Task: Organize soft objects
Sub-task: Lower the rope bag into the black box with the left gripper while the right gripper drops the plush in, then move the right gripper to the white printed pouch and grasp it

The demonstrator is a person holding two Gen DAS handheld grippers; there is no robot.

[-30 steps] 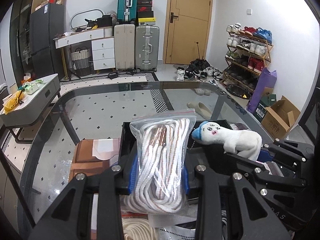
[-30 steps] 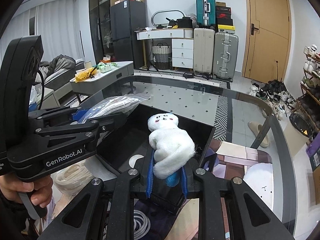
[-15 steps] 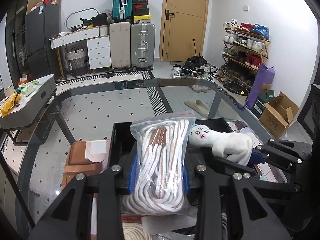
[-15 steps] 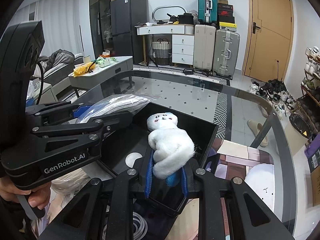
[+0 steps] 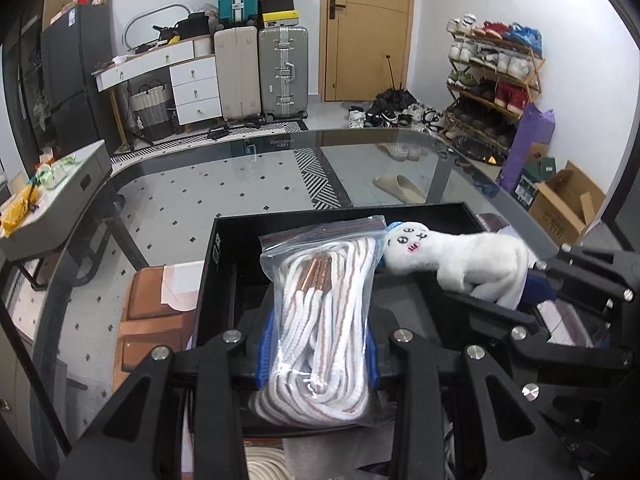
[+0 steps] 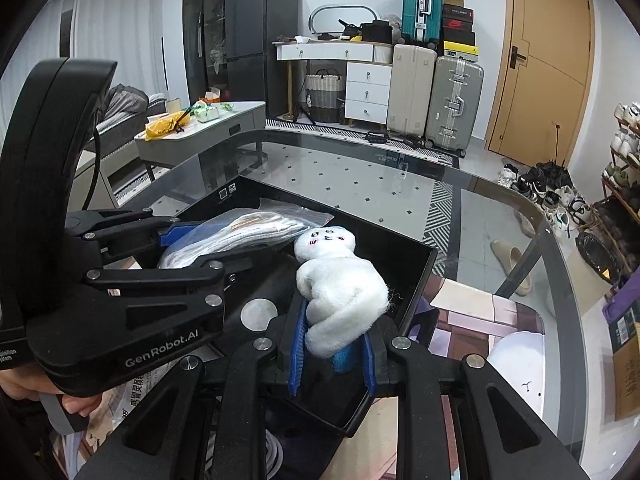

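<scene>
A glass table (image 5: 280, 176) fills the middle of both views, with a tiled floor visible through it. On the table sits a black open box (image 5: 224, 264), its near wall toward 6 o'clock.

In the left wrist view, the left gripper (image 5: 316, 344) reaches in from 6 o'clock and pinches a clear bag of white rope (image 5: 320, 312) between its blue pads; the jaws are partway closed against the bag's sides. The bag is held over the box interior, its sealed end pointing to 12 o'clock.

In the right wrist view, the right gripper (image 6: 332, 348) pinches a white plush toy (image 6: 340, 288) between narrowly spaced blue pads, over the box's 3 o'clock side. The toy's face points to 12 o'clock, just beside the bag's sealed end; whether they touch is unclear.
</scene>
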